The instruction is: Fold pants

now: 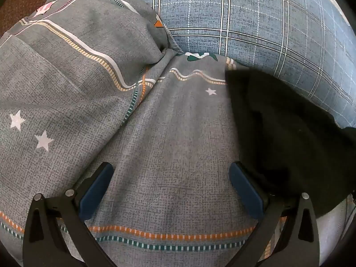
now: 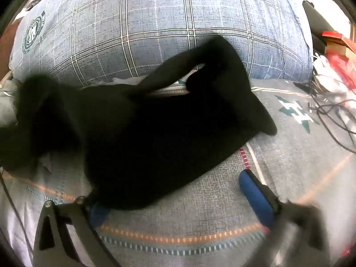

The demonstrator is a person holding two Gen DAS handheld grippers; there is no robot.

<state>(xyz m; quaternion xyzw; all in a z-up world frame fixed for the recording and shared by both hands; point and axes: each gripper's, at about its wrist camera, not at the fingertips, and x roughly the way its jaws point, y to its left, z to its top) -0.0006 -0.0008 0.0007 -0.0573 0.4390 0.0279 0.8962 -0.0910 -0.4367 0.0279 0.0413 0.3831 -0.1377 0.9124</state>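
Black pants (image 2: 155,129) lie spread on a grey patterned bedsheet (image 2: 211,200), one leg bent up towards the pillow. In the left wrist view the pants (image 1: 278,133) show as a dark mass at the right. My left gripper (image 1: 170,178) is open and empty over bare sheet, its right finger touching or just beside the pants' edge. My right gripper (image 2: 171,195) is open, its left blue pad (image 2: 98,213) partly hidden under the pants' near edge; the right finger (image 2: 255,193) is over bare sheet and blurred.
A large blue plaid pillow (image 2: 166,22) lies behind the pants. A bunched grey duvet (image 1: 77,66) rises at the left. Cables (image 2: 329,111), white plastic and red boxes (image 2: 338,42) clutter the right side of the bed.
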